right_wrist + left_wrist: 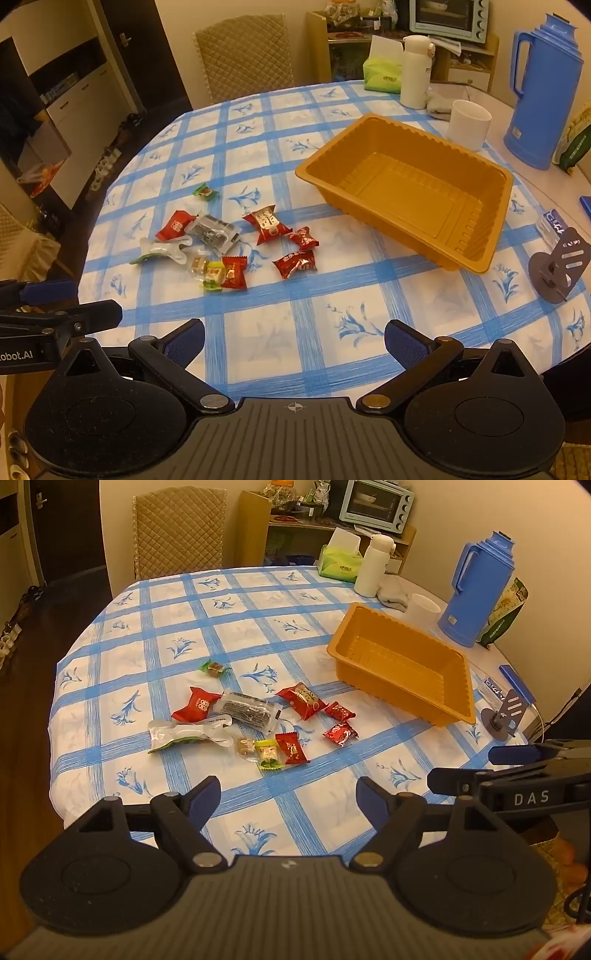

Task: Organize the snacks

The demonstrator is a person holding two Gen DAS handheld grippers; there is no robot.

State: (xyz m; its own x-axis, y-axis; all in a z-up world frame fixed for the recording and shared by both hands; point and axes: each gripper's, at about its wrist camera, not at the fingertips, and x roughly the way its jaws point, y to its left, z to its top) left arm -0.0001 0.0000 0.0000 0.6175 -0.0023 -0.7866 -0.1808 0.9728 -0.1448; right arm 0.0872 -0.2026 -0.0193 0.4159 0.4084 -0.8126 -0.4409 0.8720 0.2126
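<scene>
Several wrapped snacks lie in a loose pile (258, 720) (229, 243) on the blue-checked tablecloth: red candy packets (301, 699), a dark clear-wrapped bar (249, 710), a white-green pouch (184, 734), a small green candy (212, 668). An empty orange tray (402, 661) (410, 184) stands to their right. My left gripper (288, 797) is open and empty above the near table edge. My right gripper (293, 339) is open and empty, also near the front edge; its fingers also show at the right of the left wrist view (480, 764).
A blue thermos (478, 587) (541, 92), white cup (467, 123), white bottle (371, 565), tissue pack (340, 563) and green bag (506, 613) stand at the back right. A grey stand (561, 266) sits at the right edge. A chair (177, 531) stands behind the table.
</scene>
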